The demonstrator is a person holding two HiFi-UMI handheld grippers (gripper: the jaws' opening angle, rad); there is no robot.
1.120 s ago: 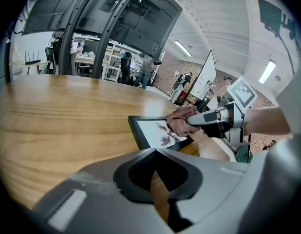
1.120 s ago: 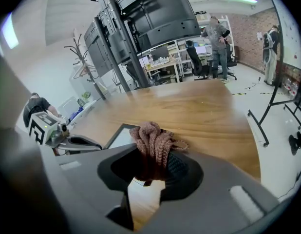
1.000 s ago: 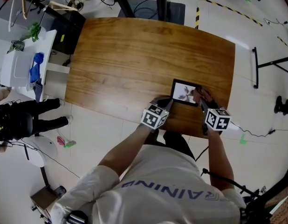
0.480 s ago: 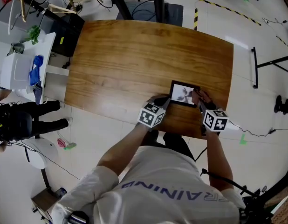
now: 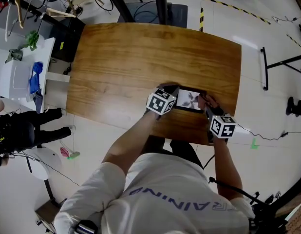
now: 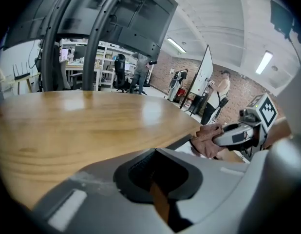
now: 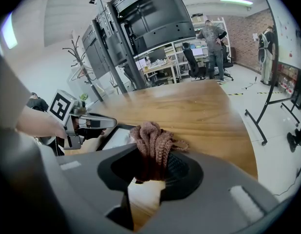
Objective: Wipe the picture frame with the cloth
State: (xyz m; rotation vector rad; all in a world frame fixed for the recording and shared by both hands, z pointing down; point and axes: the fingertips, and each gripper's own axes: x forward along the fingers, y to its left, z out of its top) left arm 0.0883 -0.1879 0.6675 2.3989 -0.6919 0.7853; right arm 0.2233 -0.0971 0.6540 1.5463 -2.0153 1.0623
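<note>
A black picture frame [image 5: 188, 99] lies flat near the front right of the wooden table [image 5: 141, 57]. In the left gripper view the frame [image 6: 188, 150] lies just right of my jaws. My left gripper [image 5: 173, 99] is at the frame's left edge with its jaws nearly together. I cannot tell whether they grip the frame. My right gripper [image 5: 207, 105] is shut on a bunched brown knitted cloth [image 7: 153, 143]. The cloth [image 5: 209, 100] rests at the frame's right end. The right gripper view shows the frame [image 7: 119, 135] left of the cloth, with the left gripper [image 7: 94, 123] beyond it.
The table's front edge [image 5: 189, 139] runs close behind both grippers. A white cart [image 5: 16, 74] with a blue item stands to the left of the table. Dark gear [image 5: 24, 130] lies on the floor at the left. A black stand [image 5: 266, 69] and cables are on the right.
My left gripper has moved forward from the table's front edge to the frame's left edge. The right gripper with the cloth has stayed at the frame's right end.
</note>
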